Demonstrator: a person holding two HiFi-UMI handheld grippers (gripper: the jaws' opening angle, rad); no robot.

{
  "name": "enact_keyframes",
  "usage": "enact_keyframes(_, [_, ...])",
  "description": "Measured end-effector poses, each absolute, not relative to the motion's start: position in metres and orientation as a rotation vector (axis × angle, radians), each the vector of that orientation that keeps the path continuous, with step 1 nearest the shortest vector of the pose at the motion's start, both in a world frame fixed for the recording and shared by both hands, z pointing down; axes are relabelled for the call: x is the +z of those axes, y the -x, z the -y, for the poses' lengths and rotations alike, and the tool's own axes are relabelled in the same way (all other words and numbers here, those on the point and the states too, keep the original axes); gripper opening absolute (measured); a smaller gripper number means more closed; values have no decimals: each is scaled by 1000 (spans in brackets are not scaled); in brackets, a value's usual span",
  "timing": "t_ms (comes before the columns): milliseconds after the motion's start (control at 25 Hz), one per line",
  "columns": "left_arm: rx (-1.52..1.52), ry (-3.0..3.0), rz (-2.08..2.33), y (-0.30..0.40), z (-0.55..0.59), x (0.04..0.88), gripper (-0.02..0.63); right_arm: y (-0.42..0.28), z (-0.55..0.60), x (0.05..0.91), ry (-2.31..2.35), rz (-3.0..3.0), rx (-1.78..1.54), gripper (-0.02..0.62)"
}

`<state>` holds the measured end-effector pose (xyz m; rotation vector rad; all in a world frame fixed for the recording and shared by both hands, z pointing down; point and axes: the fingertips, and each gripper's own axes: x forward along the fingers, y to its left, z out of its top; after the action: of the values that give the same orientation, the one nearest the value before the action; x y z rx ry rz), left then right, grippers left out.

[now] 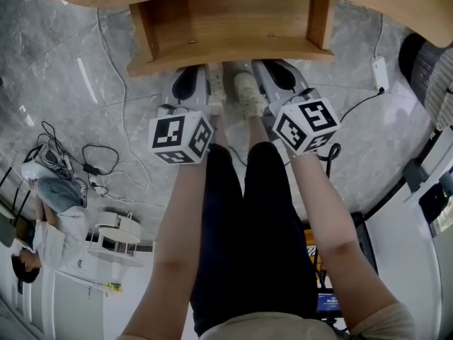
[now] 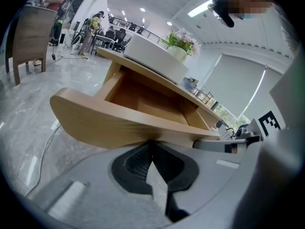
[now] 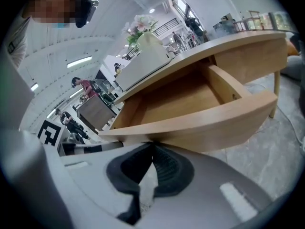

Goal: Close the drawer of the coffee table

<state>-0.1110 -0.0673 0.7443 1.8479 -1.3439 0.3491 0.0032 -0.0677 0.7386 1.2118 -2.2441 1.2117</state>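
Observation:
The coffee table's wooden drawer point(image 1: 226, 27) stands pulled out toward me, empty inside. Its curved front panel point(image 1: 233, 54) faces my two grippers. My left gripper point(image 1: 201, 69) is shut, its tips against the lower edge of the front panel point(image 2: 109, 123), left of centre. My right gripper point(image 1: 267, 65) is also shut and meets the same panel point(image 3: 205, 128) right of centre. Nothing is held between either pair of pads. Both marker cubes sit just in front of my forearms.
My feet in pale shoes point(image 1: 246, 91) stand between the grippers under the drawer. Cables point(image 1: 106, 168) and a white adaptor point(image 1: 379, 73) lie on the marble floor. A white box and a flower vase point(image 2: 178, 49) stand on the tabletop. A person point(image 1: 42, 239) stands at the lower left.

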Motion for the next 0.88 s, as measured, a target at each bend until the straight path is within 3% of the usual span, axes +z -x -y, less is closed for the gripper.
enact_keyframes(880, [423,-1778,1334,117,75,723,2,0,75,712,-1237,2225,1121,3])
